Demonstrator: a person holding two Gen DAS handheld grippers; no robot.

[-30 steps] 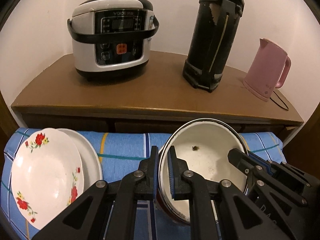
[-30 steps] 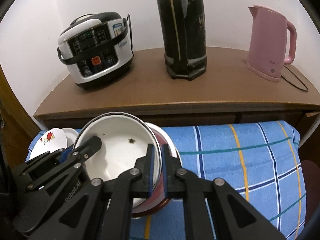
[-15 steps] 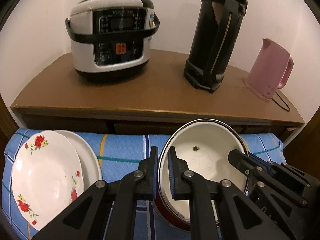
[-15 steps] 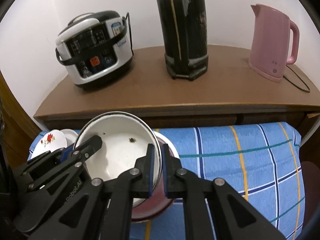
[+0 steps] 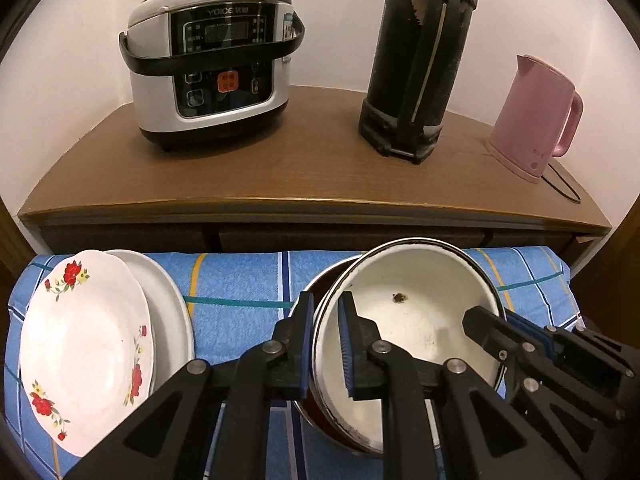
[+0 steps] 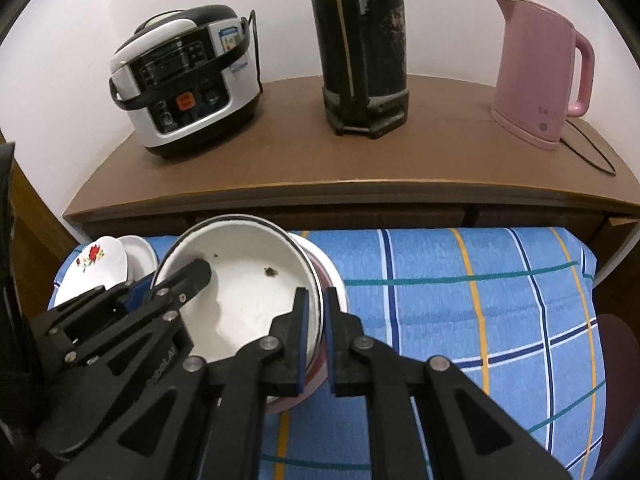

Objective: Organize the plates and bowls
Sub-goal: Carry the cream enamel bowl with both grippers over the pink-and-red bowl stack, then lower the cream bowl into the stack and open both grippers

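Observation:
A white enamel bowl (image 5: 412, 320) with a dark rim sits tilted inside a dark red bowl (image 5: 316, 292) on the blue checked cloth (image 5: 240, 280). My left gripper (image 5: 325, 312) is shut on the white bowl's left rim. My right gripper (image 6: 314, 312) is shut on its right rim, and it shows at the right of the left wrist view (image 5: 492, 328). The bowl also shows in the right wrist view (image 6: 248, 280), with the red bowl (image 6: 324, 276) under it. A flowered plate (image 5: 84, 340) lies on a plain white plate (image 5: 172, 312) at the left.
A wooden cabinet (image 5: 312, 168) stands behind the cloth. On it are a rice cooker (image 5: 212, 60), a tall black thermos (image 5: 420, 60) and a pink kettle (image 5: 536, 116) with a cord. The cloth (image 6: 480, 300) stretches to the right of the bowls.
Both grippers have carried the white bowl slightly back and down into the red bowl. The plates and appliances have not moved.

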